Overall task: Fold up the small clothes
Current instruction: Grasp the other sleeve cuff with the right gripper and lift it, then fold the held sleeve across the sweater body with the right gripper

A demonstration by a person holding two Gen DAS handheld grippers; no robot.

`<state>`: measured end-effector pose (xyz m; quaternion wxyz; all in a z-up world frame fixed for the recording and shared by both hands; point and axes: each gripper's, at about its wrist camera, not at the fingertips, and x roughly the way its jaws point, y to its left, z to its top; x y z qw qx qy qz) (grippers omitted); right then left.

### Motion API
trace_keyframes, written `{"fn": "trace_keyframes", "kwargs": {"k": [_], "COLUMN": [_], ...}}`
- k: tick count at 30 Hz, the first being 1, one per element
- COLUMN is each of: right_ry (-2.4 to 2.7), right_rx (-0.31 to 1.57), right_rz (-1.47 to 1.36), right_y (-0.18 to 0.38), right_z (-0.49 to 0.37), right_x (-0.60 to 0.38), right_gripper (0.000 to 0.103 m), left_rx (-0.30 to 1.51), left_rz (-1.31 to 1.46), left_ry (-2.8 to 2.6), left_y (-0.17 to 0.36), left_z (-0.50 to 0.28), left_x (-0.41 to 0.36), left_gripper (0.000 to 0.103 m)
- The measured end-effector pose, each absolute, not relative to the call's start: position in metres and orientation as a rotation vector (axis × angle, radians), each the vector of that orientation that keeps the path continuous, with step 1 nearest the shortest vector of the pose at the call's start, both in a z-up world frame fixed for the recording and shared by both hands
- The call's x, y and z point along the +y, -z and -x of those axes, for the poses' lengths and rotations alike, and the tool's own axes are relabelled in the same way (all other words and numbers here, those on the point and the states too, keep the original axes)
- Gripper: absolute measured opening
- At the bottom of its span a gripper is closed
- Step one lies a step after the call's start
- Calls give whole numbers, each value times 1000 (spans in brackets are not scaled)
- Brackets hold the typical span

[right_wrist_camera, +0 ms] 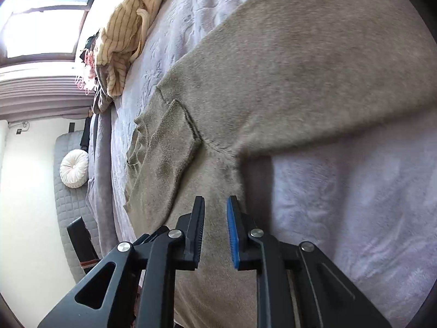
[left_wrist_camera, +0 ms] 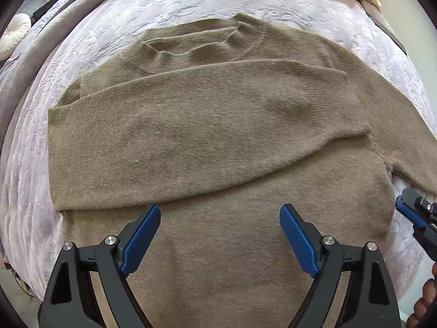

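- Setting: I am working over a bed covered with a pale lilac embossed bedspread (left_wrist_camera: pixel 82 54), which fills most of both views. A window shows at the upper left of the right wrist view, and a round white cushion (right_wrist_camera: pixel 74 168) sits at its left edge.
- Brown sweater (left_wrist_camera: pixel 218 142): it lies flat on the bedspread across the centre of the left wrist view, neckline toward the top. One sleeve (left_wrist_camera: pixel 191 136) is already folded across the chest. The other sleeve (right_wrist_camera: pixel 314 68) runs unfolded toward the upper right of the right wrist view.
- Striped cream garment (right_wrist_camera: pixel 125 35): heaped at the top edge of both views, well apart from the sweater.
- Left gripper (left_wrist_camera: pixel 220 232): at the bottom centre of its view, over the sweater's lower body. Jaws stand wide apart and hold nothing.
- Right gripper (right_wrist_camera: pixel 215 229): at the bottom centre of its view, turned sideways along the sweater's side edge, near the armpit. Jaws are narrowly parted with a clear gap. I see no fabric between them.
- My right hand (left_wrist_camera: pixel 424 300) shows at the lower right of the left wrist view.
- Assessment: the second sleeve fold appears next. I would grip the sleeve well out toward its cuff, take one layer only, lift low, and lay it square over the first sleeve. The left gripper could pin the body against dragging.
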<state>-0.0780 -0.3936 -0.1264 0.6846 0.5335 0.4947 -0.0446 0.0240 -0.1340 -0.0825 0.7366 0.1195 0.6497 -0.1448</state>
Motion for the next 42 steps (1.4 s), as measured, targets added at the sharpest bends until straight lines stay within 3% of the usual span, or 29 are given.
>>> {"fn": "trace_keyframes", "kwargs": {"k": [2, 7, 27, 29, 31, 36, 42], "right_ry": [126, 203, 581, 545, 466, 249, 26], "right_rx": [1098, 1042, 599, 538, 461, 335, 369], "right_rz": [-1221, -1267, -1454, -1518, -1596, -1651, -1539], "right_y": [127, 127, 119, 123, 127, 110, 67], "right_z": [96, 130, 223, 222, 217, 188, 106], "right_x": [-401, -427, -585, -593, -596, -588, -556], "right_gripper": [23, 43, 43, 38, 7, 7, 7], "left_rx": [1422, 1420, 1372, 1361, 1349, 1328, 1299], "left_rz": [-281, -316, -359, -350, -339, -348, -452], "left_ry": [337, 368, 475, 467, 457, 435, 485], "left_y": [80, 86, 73, 72, 72, 89, 104], "left_z": [-18, -10, 25, 21, 13, -17, -5], "left_x": [-145, -181, -322, -331, -336, -372, -411], "left_gripper": [89, 89, 89, 89, 89, 89, 89]}}
